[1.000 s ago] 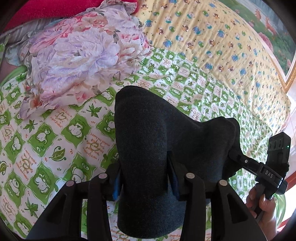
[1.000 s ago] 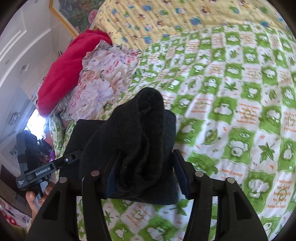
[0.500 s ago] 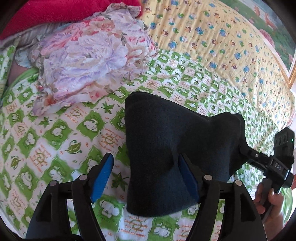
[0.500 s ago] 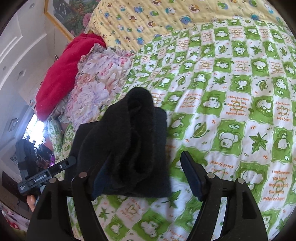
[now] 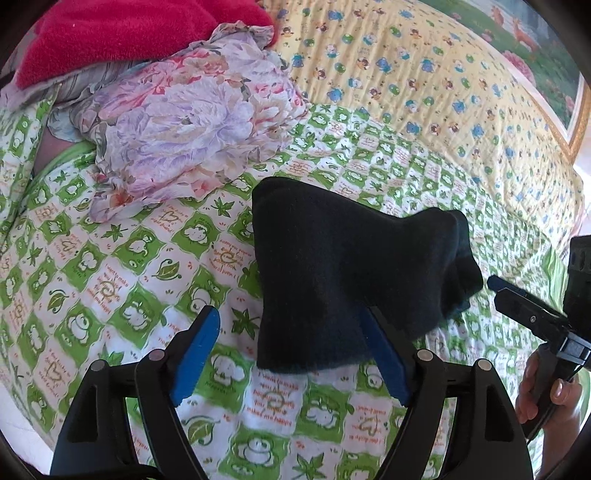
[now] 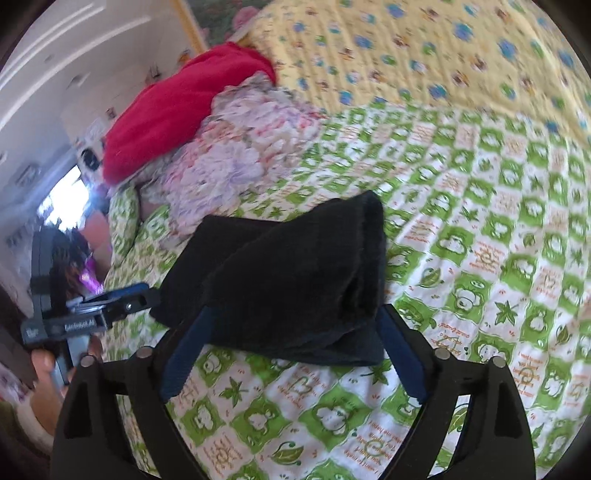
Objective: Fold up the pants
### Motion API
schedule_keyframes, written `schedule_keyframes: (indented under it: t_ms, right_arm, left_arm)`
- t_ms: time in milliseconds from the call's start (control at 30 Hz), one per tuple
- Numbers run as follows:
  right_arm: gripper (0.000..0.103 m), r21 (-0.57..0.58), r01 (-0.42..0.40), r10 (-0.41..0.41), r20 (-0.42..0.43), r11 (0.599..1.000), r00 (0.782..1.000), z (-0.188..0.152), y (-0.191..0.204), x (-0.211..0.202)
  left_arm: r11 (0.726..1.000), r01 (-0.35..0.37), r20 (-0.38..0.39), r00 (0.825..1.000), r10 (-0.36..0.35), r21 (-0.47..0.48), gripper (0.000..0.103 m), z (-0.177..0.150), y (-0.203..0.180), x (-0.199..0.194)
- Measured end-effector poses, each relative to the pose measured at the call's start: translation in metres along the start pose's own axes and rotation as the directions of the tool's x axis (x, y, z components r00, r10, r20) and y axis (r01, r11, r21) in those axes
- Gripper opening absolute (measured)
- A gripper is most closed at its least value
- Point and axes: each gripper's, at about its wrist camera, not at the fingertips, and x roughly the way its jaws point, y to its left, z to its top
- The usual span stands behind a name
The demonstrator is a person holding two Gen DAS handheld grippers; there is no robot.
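Observation:
The dark folded pants (image 5: 332, 273) lie in a compact bundle on the green-and-white checked bedspread (image 5: 110, 280). My left gripper (image 5: 291, 314) is open, its blue pads wide apart on either side of the bundle's near edge. My right gripper (image 6: 291, 314) is open too, its jaws spread around the near edge of the pants (image 6: 295, 273). Each gripper also shows in the other's view: the right one at the right edge of the left wrist view (image 5: 524, 314), the left one at the left of the right wrist view (image 6: 110, 299).
A floral cloth (image 5: 177, 122) and a red blanket (image 5: 110, 33) are piled at the bed's far left. A yellow patterned quilt (image 5: 424, 74) covers the back. A framed picture (image 5: 546, 48) hangs beyond it.
Both grippers were shut on the pants a second ago. They have opened and let go, and have drawn back a little; the bundle now rests on the bedspread.

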Motion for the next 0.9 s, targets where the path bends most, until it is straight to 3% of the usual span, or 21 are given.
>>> schedule_keyframes:
  t_ms: [333, 700, 900]
  right_arm:
    - [0.099, -0.145, 0.015, -0.015, 0.000, 0.989, 1.000, -0.017, 0.027, -0.005]
    - [0.102, -0.206, 0.031, -0.031, 0.005, 0.978, 1.000, -0.037, 0.035, -0.002]
    - [0.102, -0.225, 0.046, -0.053, -0.023, 0.973, 0.998, -0.045, 0.034, 0.012]
  left_arm:
    - [0.987, -0.092, 0.047, 0.995, 0.086, 0.135, 0.080, -0.022, -0.023, -0.011]
    - [0.985, -0.083, 0.020, 0.996, 0.081, 0.149, 0.082, -0.038, -0.027, -0.003]
    - [0.977, -0.118, 0.028, 0.993, 0.115, 0.175, 0.082, -0.043, -0.029, 0.002]
